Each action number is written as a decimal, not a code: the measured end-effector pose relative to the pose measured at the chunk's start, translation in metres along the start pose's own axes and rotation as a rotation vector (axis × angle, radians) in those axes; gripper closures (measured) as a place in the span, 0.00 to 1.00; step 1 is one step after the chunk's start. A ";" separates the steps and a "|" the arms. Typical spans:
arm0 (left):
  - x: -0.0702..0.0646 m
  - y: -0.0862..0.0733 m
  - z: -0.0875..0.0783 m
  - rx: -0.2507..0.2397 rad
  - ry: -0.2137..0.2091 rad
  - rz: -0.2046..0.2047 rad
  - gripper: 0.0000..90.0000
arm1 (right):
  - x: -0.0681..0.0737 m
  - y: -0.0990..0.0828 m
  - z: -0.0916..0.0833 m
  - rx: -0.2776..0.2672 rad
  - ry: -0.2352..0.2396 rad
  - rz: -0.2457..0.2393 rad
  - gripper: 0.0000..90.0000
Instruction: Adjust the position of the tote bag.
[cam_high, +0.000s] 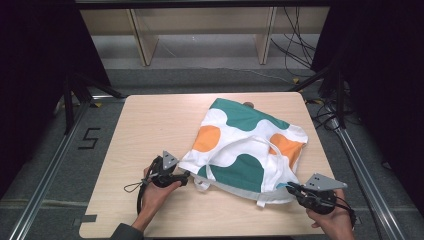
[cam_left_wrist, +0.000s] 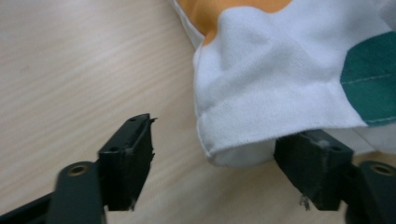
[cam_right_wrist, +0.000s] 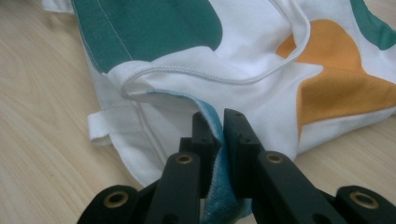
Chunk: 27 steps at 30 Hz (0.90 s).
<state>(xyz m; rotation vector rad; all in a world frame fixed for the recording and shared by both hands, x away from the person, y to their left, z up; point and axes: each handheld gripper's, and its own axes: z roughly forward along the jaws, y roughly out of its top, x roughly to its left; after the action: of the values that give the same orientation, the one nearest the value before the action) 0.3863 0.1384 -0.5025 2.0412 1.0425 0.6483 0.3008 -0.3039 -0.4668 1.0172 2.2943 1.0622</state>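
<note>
While lying across the far-right part of the pale wooden table (cam_high: 150, 130), the tote bag (cam_high: 245, 145), white with green and orange patches, is bearing no readable brand or label. On the grey floor left of the table, a black mark (cam_high: 89, 138) is reading as "5". Beyond the table, wooden frame legs (cam_high: 142, 40) and cables are showing. The left gripper (cam_left_wrist: 212, 163) is standing wide open, its jaws either side of the bag's near-left corner. The right gripper (cam_right_wrist: 221, 135) is pinching a blue cloth edge (cam_right_wrist: 212, 116) at the bag's near-right opening.
</note>
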 end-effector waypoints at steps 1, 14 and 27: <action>0.000 0.001 0.001 0.007 0.000 0.018 0.35 | -0.001 0.000 0.001 0.004 0.001 -0.006 0.92; 0.002 0.013 0.003 -0.075 -0.072 0.044 0.83 | 0.000 -0.004 0.010 0.049 -0.069 -0.087 0.80; -0.015 -0.043 -0.065 0.046 -0.102 0.135 0.73 | 0.008 -0.003 0.020 0.051 -0.064 -0.109 0.72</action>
<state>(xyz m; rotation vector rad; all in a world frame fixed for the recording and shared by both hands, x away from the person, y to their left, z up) 0.3125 0.1675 -0.4990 2.1750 0.8743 0.5866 0.3069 -0.2894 -0.4821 0.9209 2.3071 0.9194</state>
